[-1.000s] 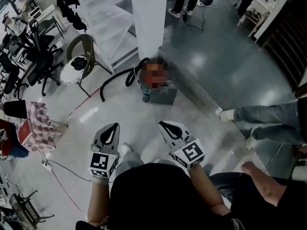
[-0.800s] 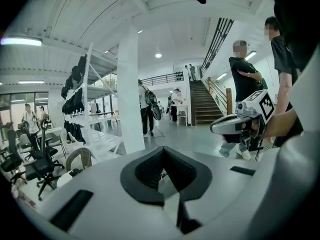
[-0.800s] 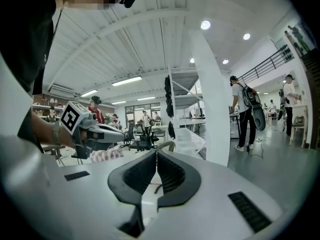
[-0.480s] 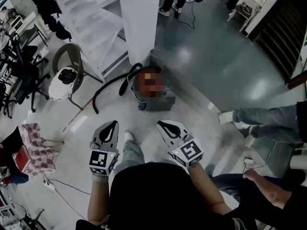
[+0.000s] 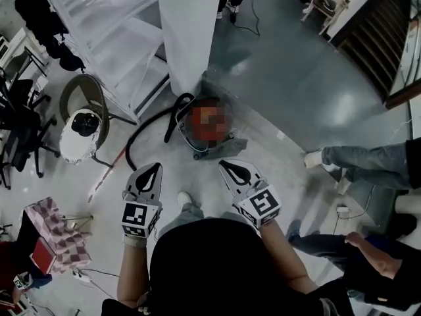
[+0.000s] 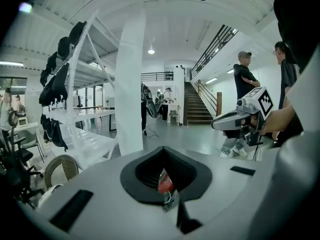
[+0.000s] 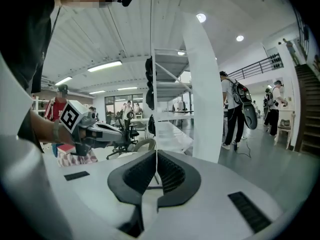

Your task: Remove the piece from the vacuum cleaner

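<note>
A small vacuum cleaner (image 5: 209,131) with a red top and grey body stands on the floor at the foot of a white pillar (image 5: 191,38). Part of it lies under a mosaic patch. Its black hose (image 5: 148,127) loops off to the left. In the head view my left gripper (image 5: 152,170) and right gripper (image 5: 229,166) hang side by side short of the vacuum, both shut with nothing in them. Through the hollow of the left gripper (image 6: 163,148) a bit of the red vacuum (image 6: 165,183) shows. The right gripper (image 7: 156,153) points past the pillar (image 7: 205,99) toward the shelving.
A chair (image 5: 89,104) with a white round thing on its seat stands left of the hose. White shelving (image 5: 112,18) rises behind it. A checkered bag (image 5: 56,232) lies lower left. A person's jeans leg and shoe (image 5: 355,160) reach in from the right.
The view has closed in on the vacuum, which now lies nearer the two gripper tips. Both grippers have stayed shut and side by side.
</note>
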A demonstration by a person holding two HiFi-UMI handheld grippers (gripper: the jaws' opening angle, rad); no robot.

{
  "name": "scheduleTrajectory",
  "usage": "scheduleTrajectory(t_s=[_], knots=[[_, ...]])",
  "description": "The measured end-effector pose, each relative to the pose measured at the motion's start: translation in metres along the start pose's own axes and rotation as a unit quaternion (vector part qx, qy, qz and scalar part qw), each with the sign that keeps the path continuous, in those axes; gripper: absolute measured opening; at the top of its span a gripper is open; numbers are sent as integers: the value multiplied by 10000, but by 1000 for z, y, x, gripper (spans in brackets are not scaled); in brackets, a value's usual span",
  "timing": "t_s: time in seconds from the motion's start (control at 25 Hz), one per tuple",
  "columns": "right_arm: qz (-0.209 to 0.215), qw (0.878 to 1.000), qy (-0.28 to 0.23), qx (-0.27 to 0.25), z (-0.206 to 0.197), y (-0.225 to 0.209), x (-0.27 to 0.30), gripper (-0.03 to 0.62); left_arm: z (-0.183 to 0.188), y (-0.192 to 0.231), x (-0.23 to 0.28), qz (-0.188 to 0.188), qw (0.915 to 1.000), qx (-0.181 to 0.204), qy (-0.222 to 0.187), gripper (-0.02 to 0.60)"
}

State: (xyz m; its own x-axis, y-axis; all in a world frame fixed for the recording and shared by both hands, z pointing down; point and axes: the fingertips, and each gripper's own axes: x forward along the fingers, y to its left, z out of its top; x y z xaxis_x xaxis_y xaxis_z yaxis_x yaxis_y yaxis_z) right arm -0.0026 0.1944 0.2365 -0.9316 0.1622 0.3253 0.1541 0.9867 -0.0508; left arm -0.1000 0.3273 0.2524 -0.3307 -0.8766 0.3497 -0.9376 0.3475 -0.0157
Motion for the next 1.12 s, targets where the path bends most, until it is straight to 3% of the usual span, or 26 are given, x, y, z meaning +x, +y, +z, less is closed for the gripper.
scheduleTrajectory(t_s=[0.2, 0.4, 0.72, 1.12], knots=[[-343, 9994, 82, 30, 4, -7, 32, 32, -6, 35, 15, -302, 9995, -5, 47, 18], [-628, 9979, 170, 68, 0, -19, 36, 32, -13, 44, 32, -565, 9983, 16, 121, 18], [-1221, 9913, 327, 367, -18, -52, 19, 32, -9, 24, 74, -1156, 9927, 258, 215, 18], [-1494, 9854, 540, 609, -45, -119, 8, 32, -3, -10, 153, -1617, 9845, 493, 474, 18]])
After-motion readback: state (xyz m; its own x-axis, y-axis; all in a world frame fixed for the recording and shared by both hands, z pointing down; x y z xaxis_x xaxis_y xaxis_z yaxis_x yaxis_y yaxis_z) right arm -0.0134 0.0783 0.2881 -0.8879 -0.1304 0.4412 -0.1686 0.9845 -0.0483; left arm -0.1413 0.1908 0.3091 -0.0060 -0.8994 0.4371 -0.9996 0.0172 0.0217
